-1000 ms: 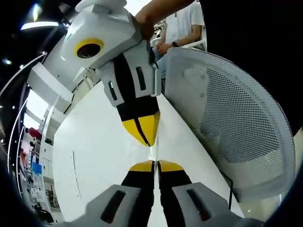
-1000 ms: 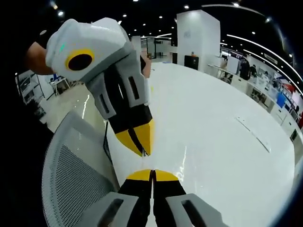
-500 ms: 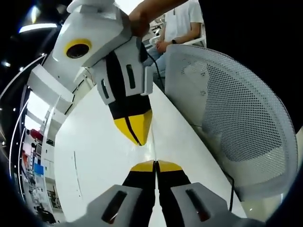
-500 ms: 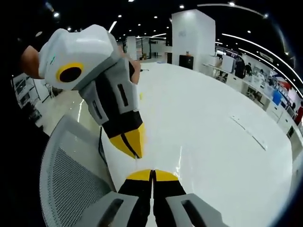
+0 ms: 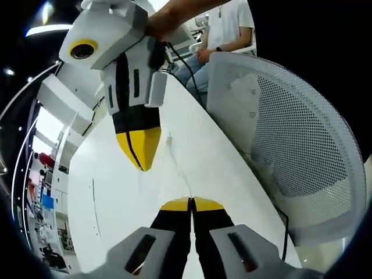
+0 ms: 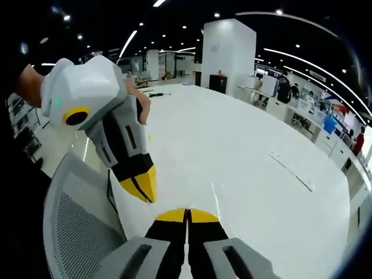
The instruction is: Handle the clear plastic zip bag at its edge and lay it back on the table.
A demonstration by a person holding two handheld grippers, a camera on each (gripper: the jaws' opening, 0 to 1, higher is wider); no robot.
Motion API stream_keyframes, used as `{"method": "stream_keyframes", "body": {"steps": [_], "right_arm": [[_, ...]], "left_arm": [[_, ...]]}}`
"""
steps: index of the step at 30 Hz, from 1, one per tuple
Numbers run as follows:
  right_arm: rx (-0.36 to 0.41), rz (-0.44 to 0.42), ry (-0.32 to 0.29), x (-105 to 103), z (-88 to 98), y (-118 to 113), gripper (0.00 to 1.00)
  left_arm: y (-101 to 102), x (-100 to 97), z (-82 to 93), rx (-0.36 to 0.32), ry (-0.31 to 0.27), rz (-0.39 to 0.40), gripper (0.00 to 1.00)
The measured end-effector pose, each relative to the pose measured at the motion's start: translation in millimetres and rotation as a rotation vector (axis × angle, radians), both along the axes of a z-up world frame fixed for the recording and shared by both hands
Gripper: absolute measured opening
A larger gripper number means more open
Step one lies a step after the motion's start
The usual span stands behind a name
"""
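The clear zip bag [image 5: 177,168] shows as a thin glinting edge rising from my left gripper [image 5: 189,199], which is shut on it just above the white table [image 5: 116,192]. My right gripper [image 5: 141,167] points down at it from the upper left, shut, its tips a short way left of the bag's edge. In the right gripper view, that gripper [image 6: 187,210] is shut at the bottom, with a faint clear sliver of the bag [image 6: 214,195] just right of it. I cannot tell whether it holds any film. The left gripper [image 6: 148,197] comes in from the left, shut.
A grey mesh chair back [image 5: 290,151] stands close along the table's near edge, also seen as the chair [image 6: 75,226]. A seated person [image 5: 229,29] is beyond the table's end. A thin strip [image 6: 290,171] lies farther out on the table [image 6: 244,151].
The two grippers, nearly tip to tip a second ago, have drawn apart. In the left gripper view the right gripper has moved up and to the left, and more of the bag's edge shows.
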State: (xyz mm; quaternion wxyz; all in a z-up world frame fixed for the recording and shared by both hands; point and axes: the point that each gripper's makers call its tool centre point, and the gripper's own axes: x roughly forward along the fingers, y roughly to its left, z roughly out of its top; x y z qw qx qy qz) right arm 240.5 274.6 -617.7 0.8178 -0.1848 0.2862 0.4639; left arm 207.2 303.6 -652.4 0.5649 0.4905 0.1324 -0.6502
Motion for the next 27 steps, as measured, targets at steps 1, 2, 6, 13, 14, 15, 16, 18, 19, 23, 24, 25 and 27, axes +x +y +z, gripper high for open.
{"method": "stream_keyframes", "body": {"steps": [1,2,6,13,14,15,16,18,19,23,24,25,27], "right_arm": [[0.0,-0.006,-0.01,3.0,2.7,-1.2,0.0],[0.002,-0.009,-0.014,4.7,4.5,-1.9,0.0],[0.019,-0.025,-0.048,10.7,16.7,-3.7,0.0],[0.032,-0.024,-0.081,12.6,27.7,-1.2,0.0],[0.033,-0.024,-0.084,12.8,28.3,-1.1,0.0],[0.033,-0.023,-0.086,12.9,28.6,-1.1,0.0],[0.035,-0.024,-0.089,13.2,29.3,-1.2,0.0],[0.038,-0.024,-0.093,13.6,31.0,-1.2,0.0],[0.038,-0.024,-0.093,13.7,31.4,-1.3,0.0],[0.047,-0.022,-0.105,13.9,36.3,-0.1,0.0],[0.05,-0.021,-0.108,14.0,37.4,0.3,0.0],[0.052,-0.021,-0.107,12.3,39.2,2.1,0.0],[0.053,-0.018,-0.113,11.8,41.1,3.6,0.0]], "left_arm": [[0.3,0.8,0.2,0.0,0.0,0.003,0.0],[0.5,1.6,0.4,0.0,-0.002,0.004,0.0],[1.9,5.8,2.2,-0.001,-0.012,0.013,0.0],[4.3,10.0,3.0,-0.005,-0.024,0.03,0.0],[4.6,9.9,2.9,-0.004,-0.025,0.03,0.0],[4.9,9.9,2.8,-0.004,-0.025,0.032,0.0],[5.5,10.0,2.6,-0.004,-0.024,0.033,0.0],[6.5,10.3,2.4,-0.005,-0.022,0.039,0.0],[6.5,9.9,2.9,-0.007,-0.021,0.04,0.0],[6.5,9.1,3.7,-0.011,-0.013,0.048,0.0],[6.4,9.3,3.8,-0.012,-0.014,0.049,0.0],[6.3,9.2,3.8,-0.011,-0.015,0.049,0.0],[5.8,8.5,4.2,-0.012,-0.013,0.049,0.0]]}}
